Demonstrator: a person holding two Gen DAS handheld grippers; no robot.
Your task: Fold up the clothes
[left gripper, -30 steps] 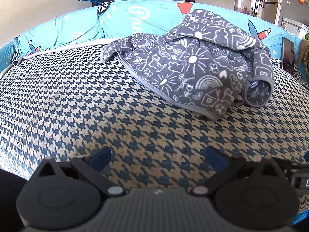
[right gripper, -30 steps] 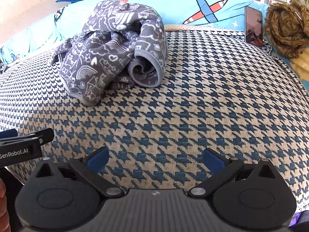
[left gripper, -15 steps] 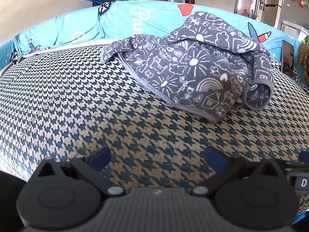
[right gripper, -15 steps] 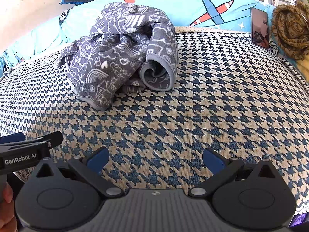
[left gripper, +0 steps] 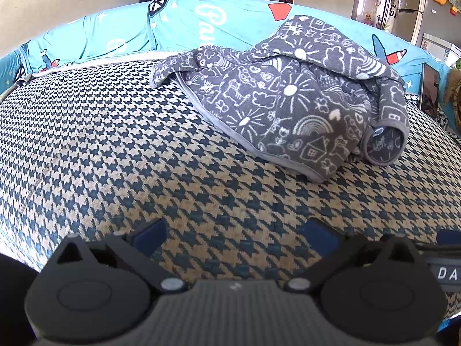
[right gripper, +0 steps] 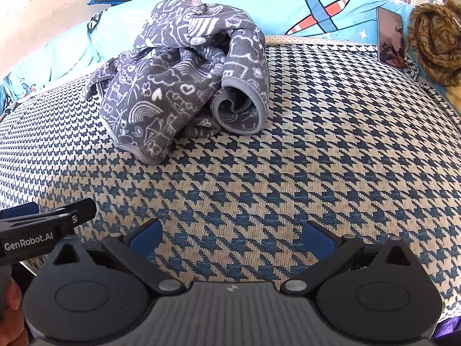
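Both grippers spread wide, empty; grey garment [right gripper: 184, 86] bunched upper left, unfolded.
Risk: I pinch the rolled cuff [right gripper: 239, 109] w/ right gripper [right gripper: 232, 238] or left gripper [left gripper: 234, 235], grab several layers, drag the heap.

We have brought both claws closer to the crumpled grey garment [right gripper: 184, 86] — it looms larger in each view, and the left claw [right gripper: 43, 227] reaches further into the right view.

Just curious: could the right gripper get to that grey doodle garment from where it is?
Probably yes. The right gripper is open and only bare houndstooth cover lies between it and the garment.
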